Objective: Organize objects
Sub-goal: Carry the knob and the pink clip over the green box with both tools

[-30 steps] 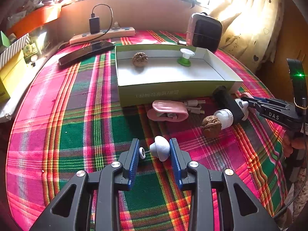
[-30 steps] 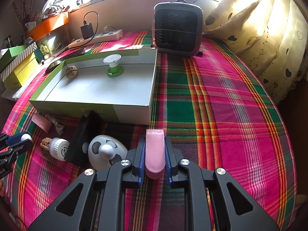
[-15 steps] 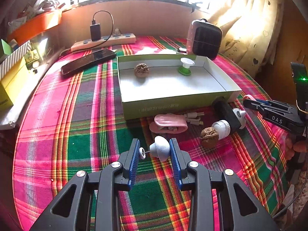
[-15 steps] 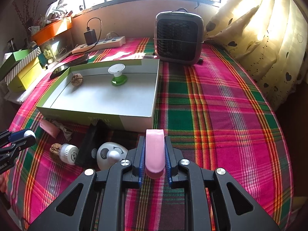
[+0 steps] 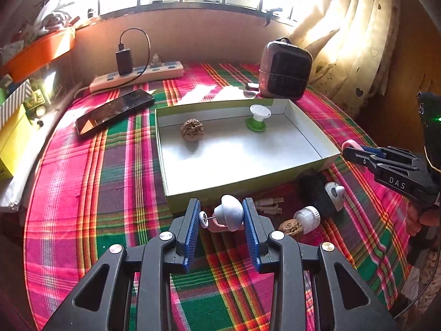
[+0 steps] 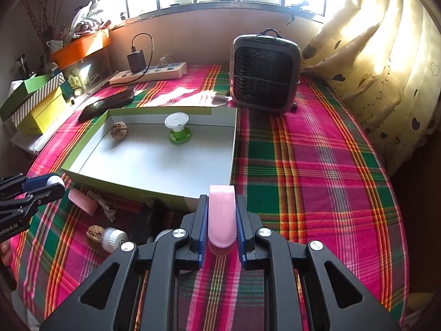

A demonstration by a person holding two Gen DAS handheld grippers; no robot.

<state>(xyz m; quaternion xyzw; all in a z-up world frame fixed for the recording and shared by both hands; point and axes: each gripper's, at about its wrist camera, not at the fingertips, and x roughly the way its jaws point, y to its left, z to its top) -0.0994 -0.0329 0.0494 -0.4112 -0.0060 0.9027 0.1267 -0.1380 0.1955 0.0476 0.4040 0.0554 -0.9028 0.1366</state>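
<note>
A: What is the left gripper (image 5: 222,216) holding?

B: A small white knob (image 5: 228,213) with a pin on it. The jaws squeeze it from both sides.

A: And the right gripper (image 6: 222,219)?

B: Its jaws are pressed on a pink case (image 6: 222,215). The case pokes out past the tips.

A: Where is the box (image 5: 245,184)?

B: Right ahead of the left gripper, on the cloth (image 5: 82,182). It is ahead and to the left of the right one.

A: What is in the box?

B: A walnut (image 5: 192,129) at the far left and a green spool (image 5: 257,117) at the far right.

A: Anything outside it?

B: Yes. Just right of the left gripper lie a second walnut (image 5: 290,227), touching a white cap (image 5: 307,216), and a black thing (image 5: 315,190).
</note>
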